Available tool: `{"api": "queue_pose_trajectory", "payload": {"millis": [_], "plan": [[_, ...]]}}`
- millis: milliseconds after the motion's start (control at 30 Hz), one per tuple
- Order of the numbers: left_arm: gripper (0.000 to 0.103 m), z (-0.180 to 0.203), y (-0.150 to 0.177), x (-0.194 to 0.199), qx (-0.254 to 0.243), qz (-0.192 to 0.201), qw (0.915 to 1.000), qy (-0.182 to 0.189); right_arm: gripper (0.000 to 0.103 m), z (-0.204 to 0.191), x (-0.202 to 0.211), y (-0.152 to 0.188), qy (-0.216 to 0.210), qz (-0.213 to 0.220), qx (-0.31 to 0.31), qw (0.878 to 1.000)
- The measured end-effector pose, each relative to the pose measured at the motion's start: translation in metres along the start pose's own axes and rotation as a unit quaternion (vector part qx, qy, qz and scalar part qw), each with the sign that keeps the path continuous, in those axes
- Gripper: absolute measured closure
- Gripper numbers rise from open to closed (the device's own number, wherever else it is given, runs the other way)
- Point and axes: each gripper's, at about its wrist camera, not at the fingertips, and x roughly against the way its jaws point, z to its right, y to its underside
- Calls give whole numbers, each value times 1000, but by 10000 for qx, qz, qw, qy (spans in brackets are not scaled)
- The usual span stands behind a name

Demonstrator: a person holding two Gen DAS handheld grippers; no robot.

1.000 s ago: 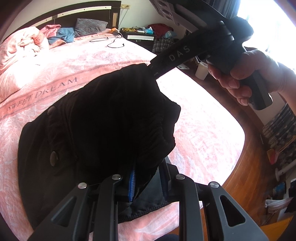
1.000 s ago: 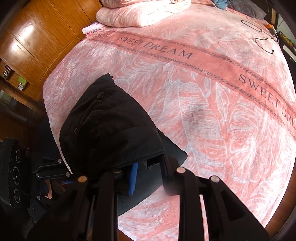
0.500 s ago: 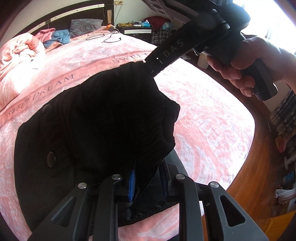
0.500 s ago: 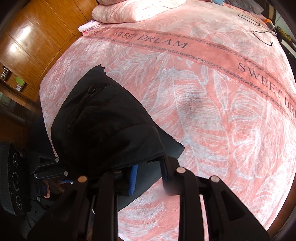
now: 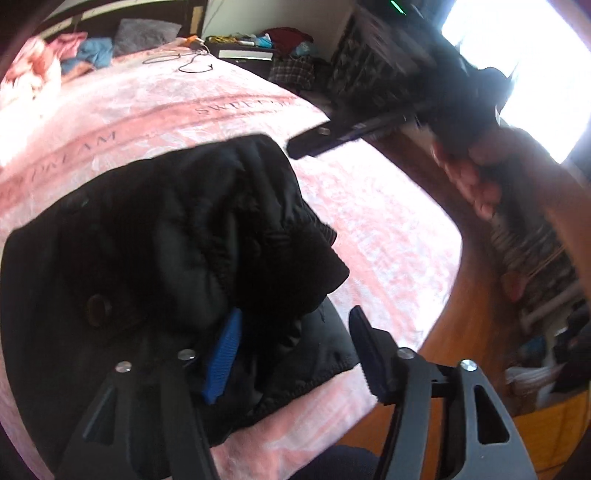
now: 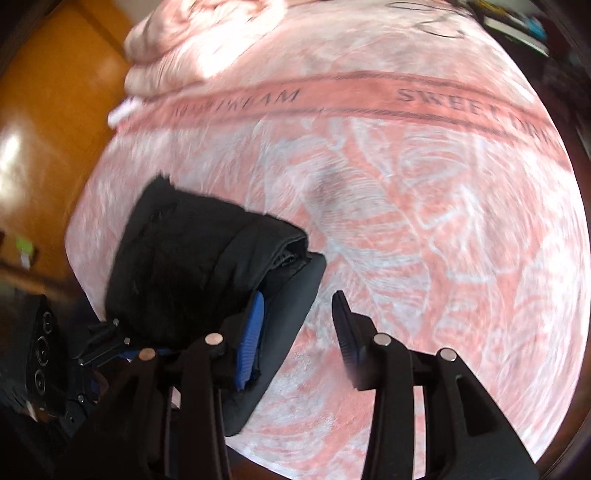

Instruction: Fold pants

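Black pants [image 5: 177, 236] sit bundled on the bed [image 6: 406, 221] as both claws, left [image 5: 295, 354] and right [image 6: 299, 332], open off them, so the loose fold could flop undone.

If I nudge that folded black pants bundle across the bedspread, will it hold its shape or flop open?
The black pants are probably floppy: the layers sag and bulge rather than lie crisp. The top fold looks thick and puffy, so it may spring back. The pink bedspread looks plush, so the bundle would likely drag and bunch, not slide.

You're looking at a pink bedspread [image 5: 369, 206] lying across the bed, a black cable [image 5: 184, 62] trailing near its head edge, pillows [image 5: 142, 35] resting beside it.
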Motion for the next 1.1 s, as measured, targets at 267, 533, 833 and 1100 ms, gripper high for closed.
{"api": "queue_pose_trajectory", "payload": {"millis": [267,533,833,1100], "plan": [[27,-62,7,59,809,700,9936,373,33,22,-42,15,-1695,529,-1250,9761],[26,-123,29,61,1468,710,9866,-14,91,25,-57,22,-2252,893,-1775,9538],[25,-134,38,72,1482,837,9854,-5,53,46,-58,76,-2487,1175,-2650,9242],[19,-147,52,89,1564,949,9830,-170,40,26,-63,127,-2663,1179,-2837,9136]]}}
